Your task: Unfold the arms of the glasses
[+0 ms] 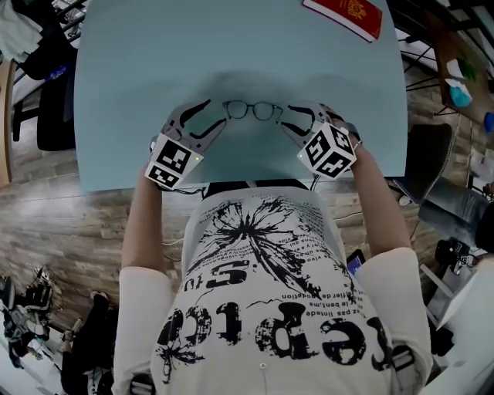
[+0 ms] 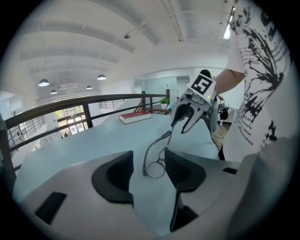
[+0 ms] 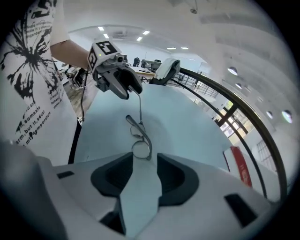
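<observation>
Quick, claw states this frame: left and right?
Left claw: open, nothing gripped, one lens of the glasses between its pads.
Right claw: open, nothing gripped, the other lens just ahead of its tips.

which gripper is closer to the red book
Right. The right gripper sits at the right end of the glasses, on the same side as the red book at the far right; the left gripper is at their left end, farther away.

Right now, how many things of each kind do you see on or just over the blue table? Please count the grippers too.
Glasses: 1
Book, red: 1
Grippers: 2, the left gripper and the right gripper, both open
Total: 4
</observation>
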### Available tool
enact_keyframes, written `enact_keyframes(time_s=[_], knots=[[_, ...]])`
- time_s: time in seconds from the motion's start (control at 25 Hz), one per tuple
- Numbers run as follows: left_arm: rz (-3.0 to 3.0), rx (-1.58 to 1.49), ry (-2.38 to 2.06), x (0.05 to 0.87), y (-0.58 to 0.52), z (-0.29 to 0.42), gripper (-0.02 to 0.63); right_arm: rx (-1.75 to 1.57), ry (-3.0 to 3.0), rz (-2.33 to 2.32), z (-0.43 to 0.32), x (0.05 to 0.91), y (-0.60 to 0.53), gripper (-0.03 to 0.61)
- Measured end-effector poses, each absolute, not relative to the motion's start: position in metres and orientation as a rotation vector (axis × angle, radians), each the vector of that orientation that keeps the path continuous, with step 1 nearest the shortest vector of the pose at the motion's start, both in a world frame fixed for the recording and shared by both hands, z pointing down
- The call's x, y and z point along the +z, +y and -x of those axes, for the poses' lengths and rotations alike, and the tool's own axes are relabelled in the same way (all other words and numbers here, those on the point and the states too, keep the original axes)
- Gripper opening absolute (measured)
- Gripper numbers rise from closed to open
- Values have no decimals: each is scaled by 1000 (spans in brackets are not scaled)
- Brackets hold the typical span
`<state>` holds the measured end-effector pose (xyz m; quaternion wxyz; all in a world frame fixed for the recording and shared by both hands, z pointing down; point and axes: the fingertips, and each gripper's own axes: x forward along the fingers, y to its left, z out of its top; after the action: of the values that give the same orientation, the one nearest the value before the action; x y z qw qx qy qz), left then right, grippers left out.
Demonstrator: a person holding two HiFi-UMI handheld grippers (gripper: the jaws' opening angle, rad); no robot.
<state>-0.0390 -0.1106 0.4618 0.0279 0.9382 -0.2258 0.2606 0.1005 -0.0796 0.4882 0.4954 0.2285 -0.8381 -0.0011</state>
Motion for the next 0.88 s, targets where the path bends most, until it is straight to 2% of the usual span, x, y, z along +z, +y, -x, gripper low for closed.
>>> enact_keyframes(time_s=[0.08, 0.2, 0.28, 0.36, 0.88], knots=[[-2860, 750, -781, 457, -106, 50, 216, 65, -2010, -659, -109, 486, -77, 115], [-2820, 665, -899, 445, -99, 66, 165, 139, -1998, -849, -118, 476, -76, 42], [-2800, 582, -1013, 431, -98, 74, 79, 163, -2004, -974, -123, 467, -75, 20], [-2777, 479, -1132, 413, -97, 81, 30, 169, -2029, -1096, -125, 453, -74, 13], [-2897, 113, -1406, 276, -81, 54, 18, -213, -2491, -1530, -101, 272, -69, 11]])
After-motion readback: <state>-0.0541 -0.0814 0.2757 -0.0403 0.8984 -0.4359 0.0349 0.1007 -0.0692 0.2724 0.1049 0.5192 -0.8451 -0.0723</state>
